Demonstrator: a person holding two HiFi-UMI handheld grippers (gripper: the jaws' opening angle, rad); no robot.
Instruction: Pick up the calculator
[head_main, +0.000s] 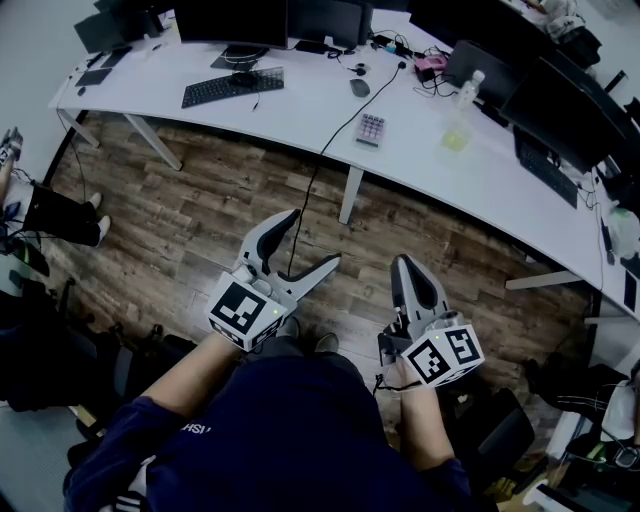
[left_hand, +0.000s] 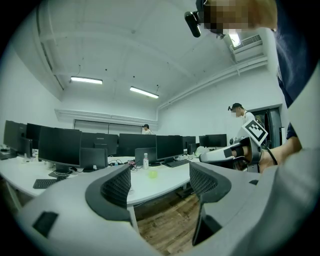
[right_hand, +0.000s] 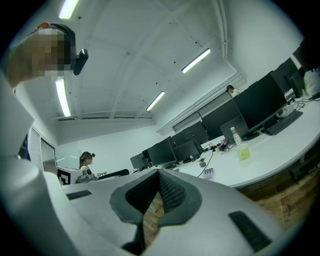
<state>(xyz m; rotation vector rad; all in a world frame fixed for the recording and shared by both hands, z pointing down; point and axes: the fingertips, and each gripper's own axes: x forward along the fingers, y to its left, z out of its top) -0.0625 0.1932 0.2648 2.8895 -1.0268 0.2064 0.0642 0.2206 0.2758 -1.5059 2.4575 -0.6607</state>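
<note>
On the long white curved desk (head_main: 300, 110), close to its front edge, sits the small pale rectangular calculator with rows of pinkish keys (head_main: 371, 128). Nothing's touching it, and both grippers are well short of the desk, hanging over the brown wood-plank floor (head_main: 210, 215) right in front of the person.

The left gripper (head_main: 316, 238) is wide open. Its own view shows the two ribbed black pads far apart with nothing but desk and floor between them (left_hand: 160, 182).

The right gripper (head_main: 405, 265) is clenched with nothing in it. Its view has the pads pressed together at the tip, with only a sliver of floor showing lower down (right_hand: 159, 187). You can spot the calculator (right_hand: 208, 173) from there too, on the desk off to the right of the jaws.

Other stuff on the desk: a flat black keyboard (head_main: 233, 86) to the calculator's left, a dark grey computer mouse (head_main: 360, 87) just behind it, and a clear plastic bottle (head_main: 468, 88) off to the right. A thin black cable (head_main: 335, 140) runs past the calculator's left side and drops off the edge.
</note>
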